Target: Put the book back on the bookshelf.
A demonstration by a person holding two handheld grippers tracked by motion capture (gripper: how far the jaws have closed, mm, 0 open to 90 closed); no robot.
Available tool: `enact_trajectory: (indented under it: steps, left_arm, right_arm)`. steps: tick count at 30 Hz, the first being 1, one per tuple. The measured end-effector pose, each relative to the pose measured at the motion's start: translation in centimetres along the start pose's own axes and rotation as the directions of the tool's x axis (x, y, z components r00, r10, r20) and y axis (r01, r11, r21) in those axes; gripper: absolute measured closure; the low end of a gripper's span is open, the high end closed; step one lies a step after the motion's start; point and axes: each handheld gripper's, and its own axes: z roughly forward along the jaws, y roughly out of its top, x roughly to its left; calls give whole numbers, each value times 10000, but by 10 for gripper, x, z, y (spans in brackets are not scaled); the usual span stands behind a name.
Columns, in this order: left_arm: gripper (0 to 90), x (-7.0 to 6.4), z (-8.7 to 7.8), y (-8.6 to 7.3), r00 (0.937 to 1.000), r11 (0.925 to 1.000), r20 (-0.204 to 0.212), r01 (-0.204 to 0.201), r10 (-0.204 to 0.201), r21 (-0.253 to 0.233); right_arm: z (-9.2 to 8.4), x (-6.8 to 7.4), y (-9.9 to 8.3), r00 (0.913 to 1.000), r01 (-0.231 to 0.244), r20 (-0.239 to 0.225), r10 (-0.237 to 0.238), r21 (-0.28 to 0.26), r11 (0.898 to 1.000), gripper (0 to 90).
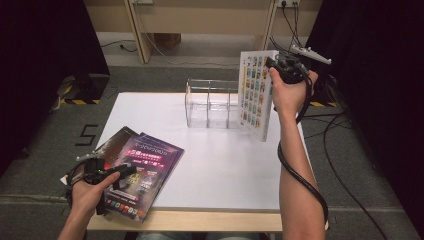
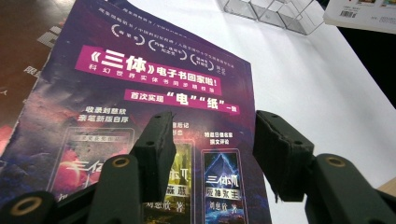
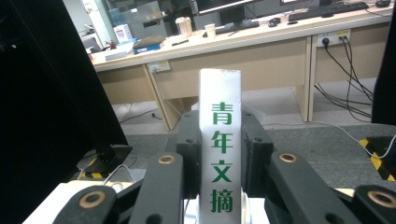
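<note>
My right gripper [image 1: 274,62] is shut on a white book [image 1: 256,94] with a grid of small pictures on its cover, held upright above the table's far right. In the right gripper view both pads [image 3: 188,140] press the white spine [image 3: 220,140], which carries green characters. My left gripper [image 1: 131,170] hovers open over a purple magazine [image 1: 141,174] lying at the table's near left. In the left gripper view the jaws of the left gripper [image 2: 212,144] stand apart above the purple magazine [image 2: 140,84], nothing between them. A darker magazine [image 1: 116,140] lies under it.
A clear plastic rack [image 1: 212,102] with several slots stands at the table's far middle, just left of the held book. The white table top [image 1: 225,160] spreads between the magazines and the rack. Cables trail on the floor at the right.
</note>
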Motion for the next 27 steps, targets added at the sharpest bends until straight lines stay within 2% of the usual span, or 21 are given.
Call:
enact_trajectory:
  steps: [15,23,27]
  left_arm:
    - [478,1,1,0,10000,10000,-7,48,-48,22]
    - [479,3,0,0,9999,9999,3,118,-118,-10]
    - [480,4,-2,0,9999,9999,-14,145,-145,-53]
  right_arm:
    - [14,9,2,10000,-39,35,39,4,10000,740]
    - [26,23,6,9999,21,-153,-21,-25,10000,740]
    - [32,26,7,9999,82,-122,-83,-45,10000,740]
